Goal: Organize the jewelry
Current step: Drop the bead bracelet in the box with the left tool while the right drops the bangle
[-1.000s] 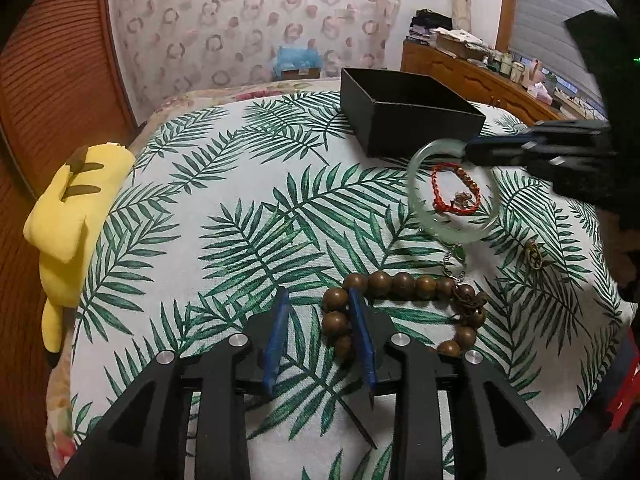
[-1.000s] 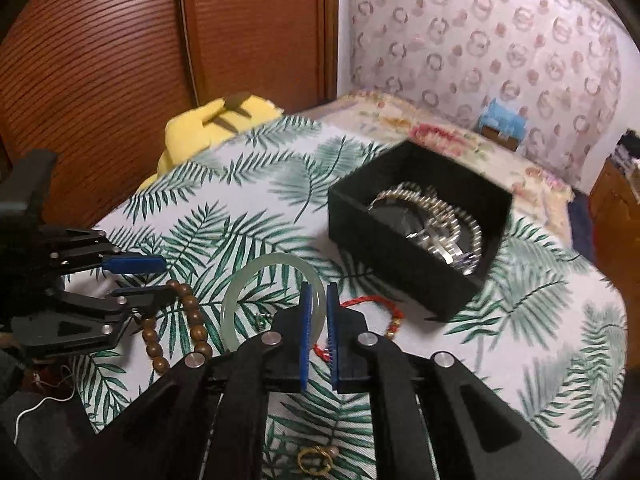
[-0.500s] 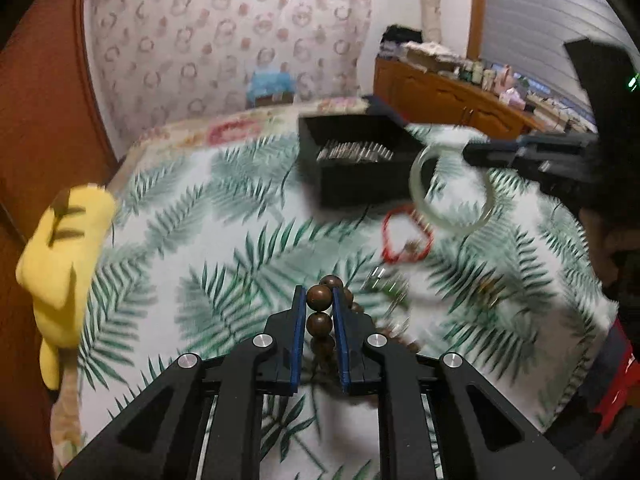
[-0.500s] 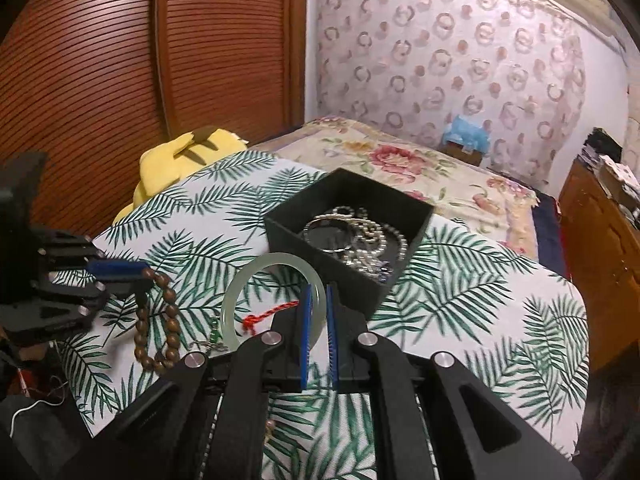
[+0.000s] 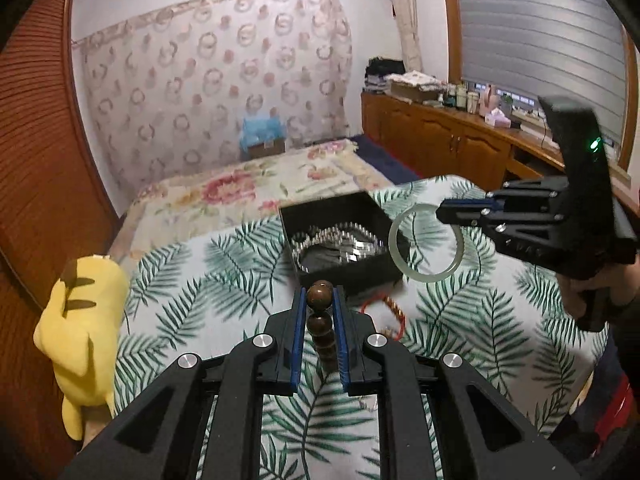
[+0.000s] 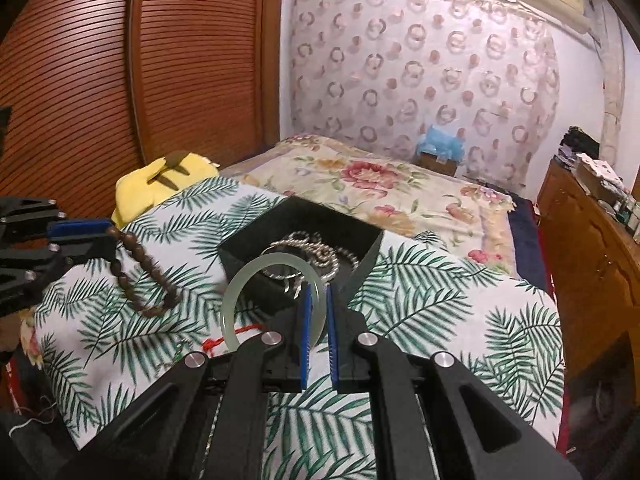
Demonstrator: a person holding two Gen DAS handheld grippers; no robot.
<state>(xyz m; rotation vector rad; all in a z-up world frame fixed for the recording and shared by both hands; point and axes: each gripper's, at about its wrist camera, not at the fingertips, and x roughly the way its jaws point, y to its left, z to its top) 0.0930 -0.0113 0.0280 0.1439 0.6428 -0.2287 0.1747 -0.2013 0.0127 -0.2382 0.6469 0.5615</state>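
Since a second ago both pieces are off the bed: left tongs grip the bead bracelet at lower centre, right tongs pinch the green bangle just before the black box, so boxing looks next.

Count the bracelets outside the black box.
3: wooden bead bracelet in the left hand-held gripper, jade bangle in the right hand-held gripper, red bracelet on the cloth. Others may be hidden.
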